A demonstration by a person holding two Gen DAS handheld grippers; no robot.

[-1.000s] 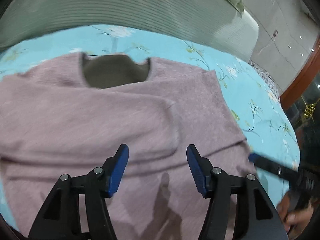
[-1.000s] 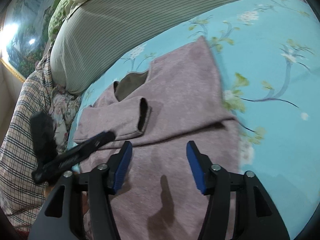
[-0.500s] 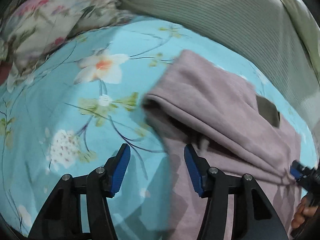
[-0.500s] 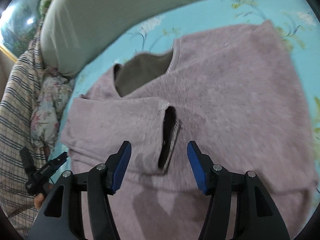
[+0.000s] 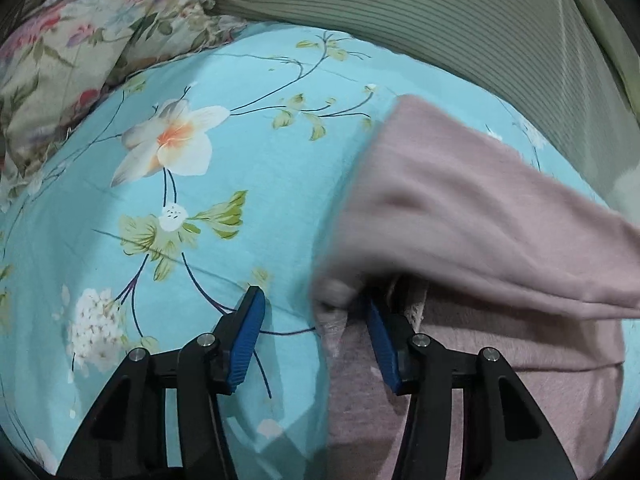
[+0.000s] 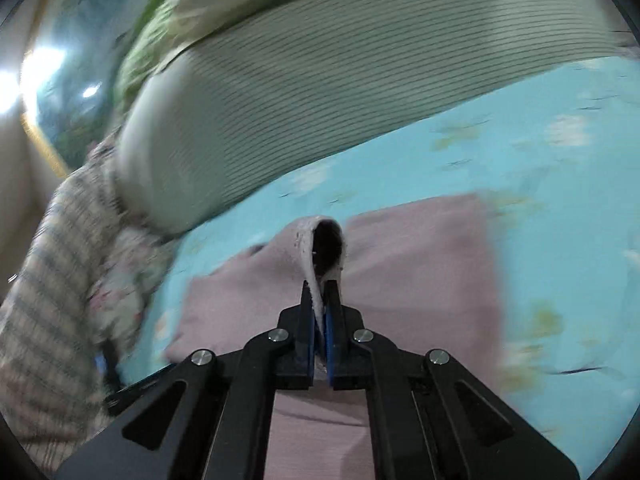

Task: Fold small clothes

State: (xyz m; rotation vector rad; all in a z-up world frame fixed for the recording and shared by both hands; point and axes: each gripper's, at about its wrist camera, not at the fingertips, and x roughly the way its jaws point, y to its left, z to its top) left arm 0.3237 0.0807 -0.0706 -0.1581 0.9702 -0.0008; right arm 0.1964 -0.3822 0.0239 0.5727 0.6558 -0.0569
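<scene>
Since the earlier frame your right gripper (image 6: 320,300) has pinched the sleeve cuff (image 6: 326,240); left gripper (image 5: 316,332) closing, unclamped: lift evenly

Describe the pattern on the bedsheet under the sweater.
The bedsheet is turquoise with white flowers and green leaves, clearest in the left wrist view.

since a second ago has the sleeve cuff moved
Yes. The cuff, then flat on the sweater, is now pinched in the right gripper and raised toward the striped pillow.

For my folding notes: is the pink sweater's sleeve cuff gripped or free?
Gripped: the right hand-held gripper is shut on the sleeve cuff, lifted above the sweater.
</scene>
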